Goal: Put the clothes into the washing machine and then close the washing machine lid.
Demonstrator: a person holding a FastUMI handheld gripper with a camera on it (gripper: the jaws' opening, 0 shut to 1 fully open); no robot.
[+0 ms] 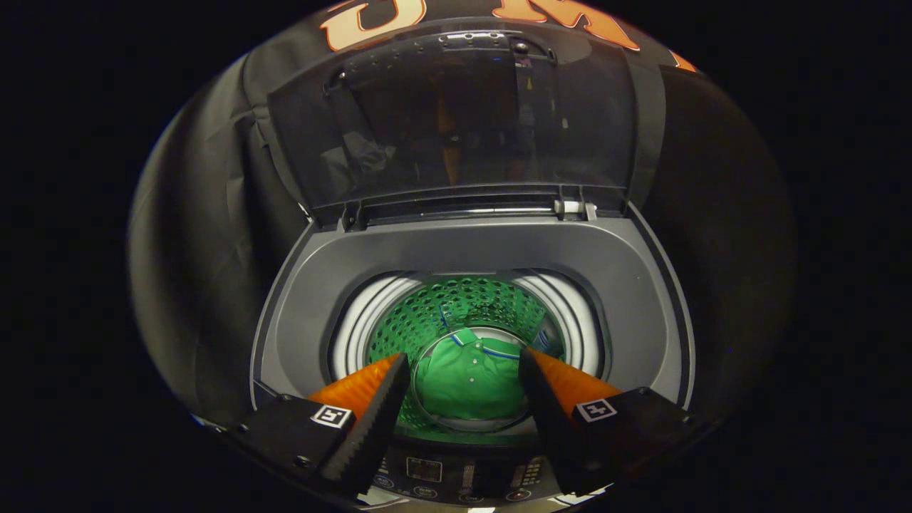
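Gripper (464,367) wide open, empty, above green shirt (470,385) in drum.

the two-finger claw (464,367) sits low in the frame, near bottom centre, pointing forward and downward. its two ridged, wedge-shaped fingers (370,413) stand well apart, with a wide open gap between them and nothing pressed by either. the left finger rises from the lower left and leans inward toward the middle; the right finger mirrors it from the lower right. each finger is mounted on a dark, blocky carriage (285,434) at the frame's bottom corners, and each carriage bears a small square black-and-white marker (332,415) on its top face. both fingertips end at about the same height, just below mid-frame.
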